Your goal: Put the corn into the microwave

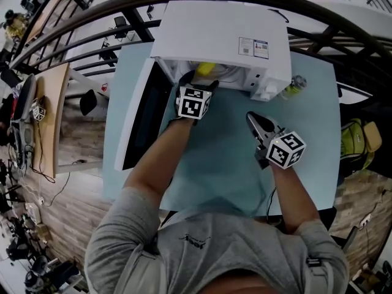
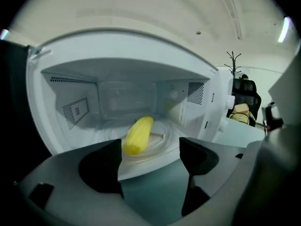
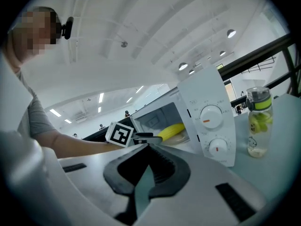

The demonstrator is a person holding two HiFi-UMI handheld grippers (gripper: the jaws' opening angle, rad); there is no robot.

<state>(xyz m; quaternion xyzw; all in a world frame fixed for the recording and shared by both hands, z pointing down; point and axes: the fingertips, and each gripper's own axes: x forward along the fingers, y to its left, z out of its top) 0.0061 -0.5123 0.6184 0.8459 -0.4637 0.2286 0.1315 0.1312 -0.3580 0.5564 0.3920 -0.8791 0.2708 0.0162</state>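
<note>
A yellow corn cob (image 2: pixel 138 134) lies on the glass turntable (image 2: pixel 162 143) inside the white microwave (image 1: pixel 220 32), whose door (image 1: pixel 144 118) hangs open to the left. My left gripper (image 2: pixel 150 157) is open just outside the microwave's mouth, with nothing between its fingers and the corn lying beyond them. From the head view the corn (image 1: pixel 205 69) shows just past the left gripper (image 1: pixel 199 78). My right gripper (image 1: pixel 252 119) is shut and empty over the table, right of the oven's front. The right gripper view shows the corn (image 3: pixel 171 131) inside the oven and the left gripper (image 3: pixel 141 138) at its opening.
A clear bottle with a green lid (image 1: pixel 294 86) stands right of the microwave, by its control knobs (image 3: pixel 210 117). The light blue table (image 1: pixel 226 164) carries the oven at its far edge. A dark railing (image 1: pixel 343 23) curves behind.
</note>
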